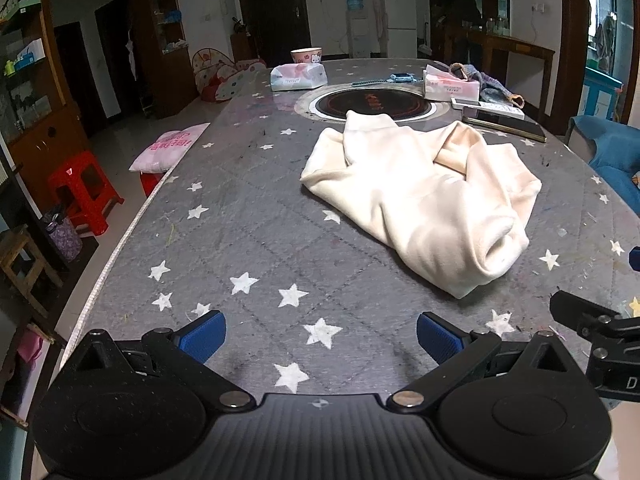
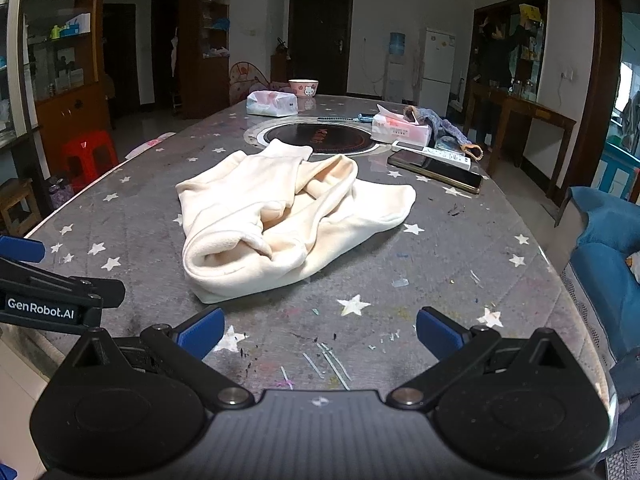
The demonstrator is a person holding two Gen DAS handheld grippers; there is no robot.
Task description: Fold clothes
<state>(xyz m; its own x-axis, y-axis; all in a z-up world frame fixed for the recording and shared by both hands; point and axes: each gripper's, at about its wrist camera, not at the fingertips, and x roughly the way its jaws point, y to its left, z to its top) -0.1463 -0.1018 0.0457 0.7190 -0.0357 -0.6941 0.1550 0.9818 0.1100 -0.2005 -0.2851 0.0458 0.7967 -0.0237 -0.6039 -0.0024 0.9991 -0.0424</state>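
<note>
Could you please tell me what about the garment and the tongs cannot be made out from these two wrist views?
- Cream garment: crumpled in both views; its own folds hide the sleeves and underside, so its type is unclear.
- Right tongs: in the left wrist view only a black part shows, cut by the right edge.
- Left tongs: in the right wrist view cut by the left edge.
- Phone: screen dark, unreadable.

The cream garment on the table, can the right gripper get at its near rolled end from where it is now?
Probably yes. The right gripper is open and empty, and only bare star-printed table cover lies between it and the cream garment. The phone and tissue pack sit behind the garment.
</note>
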